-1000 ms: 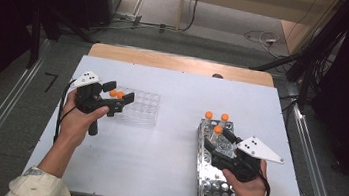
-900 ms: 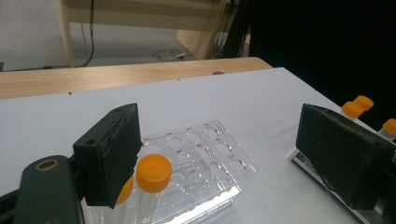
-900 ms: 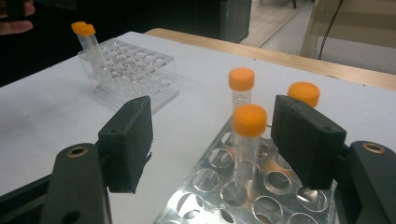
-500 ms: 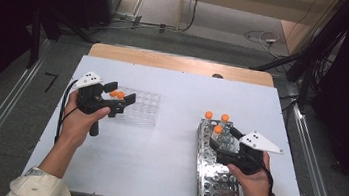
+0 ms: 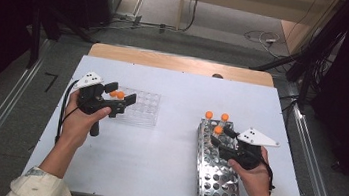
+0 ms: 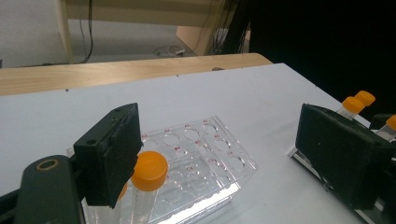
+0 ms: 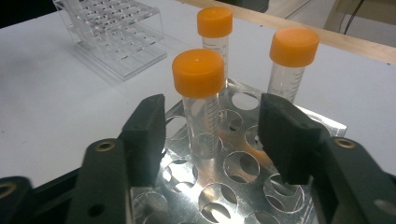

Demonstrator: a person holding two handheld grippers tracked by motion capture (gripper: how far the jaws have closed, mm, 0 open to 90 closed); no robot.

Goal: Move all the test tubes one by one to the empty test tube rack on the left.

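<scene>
High view: white desk [image 5: 164, 167], clear plastic tube rack [image 5: 142, 107] at left, perforated metal rack [image 5: 215, 183] at right with three orange-capped tubes standing at its far end. Left hand-held gripper [image 5: 120, 101] hovers at the clear rack's near-left corner, beside two orange caps there. Right hand-held gripper [image 5: 220, 136] sits low over the metal rack, nose at the nearest tube [image 5: 218, 130]. Left gripper view: jaws wide apart, nothing clamped; one capped tube [image 6: 148, 179] stands in the clear rack just beside the left pad, touching or not, cannot tell. Right gripper view: jaws have just been closing, nearest tube [image 7: 200, 93] between them, gaps visible both sides, so not clamped yet; two more tubes behind it. Risk: pads sit below the cap on slick clear wall, so a light squeeze could let it slip. An off-centre close may tilt the tube against its hole or bump the neighbour tube [image 7: 288, 60].
</scene>
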